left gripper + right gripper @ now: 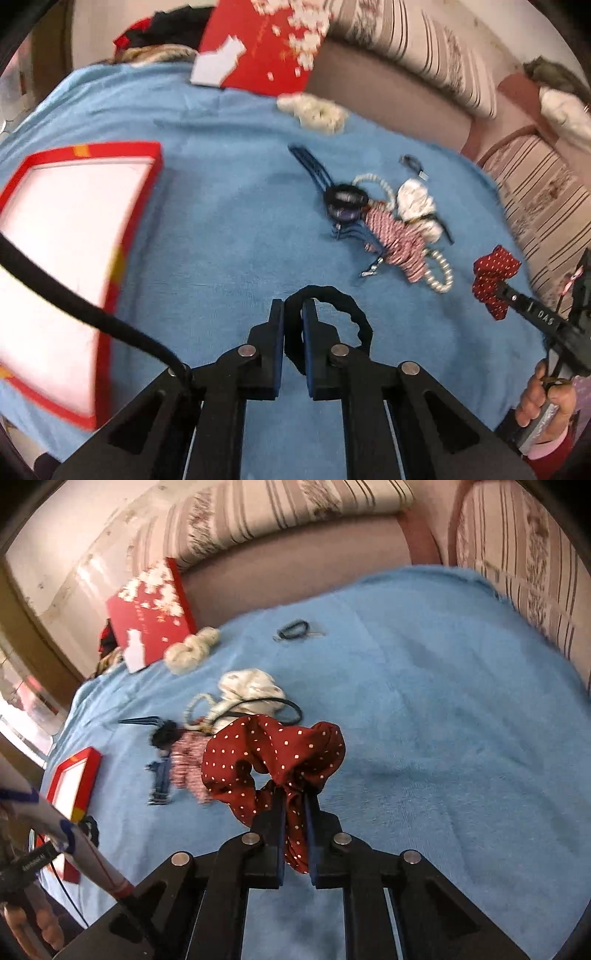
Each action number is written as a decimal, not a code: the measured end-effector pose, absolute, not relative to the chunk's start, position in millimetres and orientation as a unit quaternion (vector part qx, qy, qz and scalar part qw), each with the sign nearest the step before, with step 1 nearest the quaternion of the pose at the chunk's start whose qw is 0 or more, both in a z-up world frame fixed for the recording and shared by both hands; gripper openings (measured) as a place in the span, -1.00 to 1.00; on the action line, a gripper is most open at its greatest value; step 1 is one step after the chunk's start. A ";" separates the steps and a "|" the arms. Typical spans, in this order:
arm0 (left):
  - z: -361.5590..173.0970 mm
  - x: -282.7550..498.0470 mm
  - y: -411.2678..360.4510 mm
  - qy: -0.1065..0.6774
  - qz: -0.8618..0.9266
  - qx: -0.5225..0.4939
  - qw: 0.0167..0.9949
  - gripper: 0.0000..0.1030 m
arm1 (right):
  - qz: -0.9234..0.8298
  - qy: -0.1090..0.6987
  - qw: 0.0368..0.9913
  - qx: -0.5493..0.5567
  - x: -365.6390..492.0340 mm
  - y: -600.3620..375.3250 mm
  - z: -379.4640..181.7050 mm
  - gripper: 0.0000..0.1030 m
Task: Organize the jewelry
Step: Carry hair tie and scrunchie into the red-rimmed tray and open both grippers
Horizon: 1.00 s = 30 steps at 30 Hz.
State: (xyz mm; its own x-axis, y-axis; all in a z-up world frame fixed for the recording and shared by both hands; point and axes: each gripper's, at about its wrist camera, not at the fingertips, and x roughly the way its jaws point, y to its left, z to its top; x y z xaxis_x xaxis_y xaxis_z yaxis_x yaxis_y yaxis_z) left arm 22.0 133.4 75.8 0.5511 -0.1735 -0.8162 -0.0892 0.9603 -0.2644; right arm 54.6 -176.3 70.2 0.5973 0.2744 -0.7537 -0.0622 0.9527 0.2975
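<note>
Now | left tool (293,314) clamps black scrunchie (332,317) | right tool (295,801) (clenched) pinches dotted red scrunchie (273,753)

This is a home living room. A sofa (295,546) with striped, flower-patterned cushions (424,40) wraps around two sides of a surface covered by a blue blanket (424,701) (fleecy, like a throw). Scrunchies, bead bracelets and a red gift box (74,266) lie scattered on it, ordinary household belongings.
</note>
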 end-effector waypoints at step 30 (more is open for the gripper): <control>69.7 -49.1 420.0 0.471 0.241 -0.151 0.835 -0.81 | 0.386 0.505 0.769 -0.066 -0.1 222.6 65.7 -0.81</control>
State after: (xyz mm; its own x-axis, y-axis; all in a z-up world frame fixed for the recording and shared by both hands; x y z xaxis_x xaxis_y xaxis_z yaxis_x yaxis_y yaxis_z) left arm -49.1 420.0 69.7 0.4397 0.2598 -0.8597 -0.5444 0.8384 -0.0250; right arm -0.1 222.6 65.7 0.1928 0.5273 -0.8275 -0.6601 0.6937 0.2882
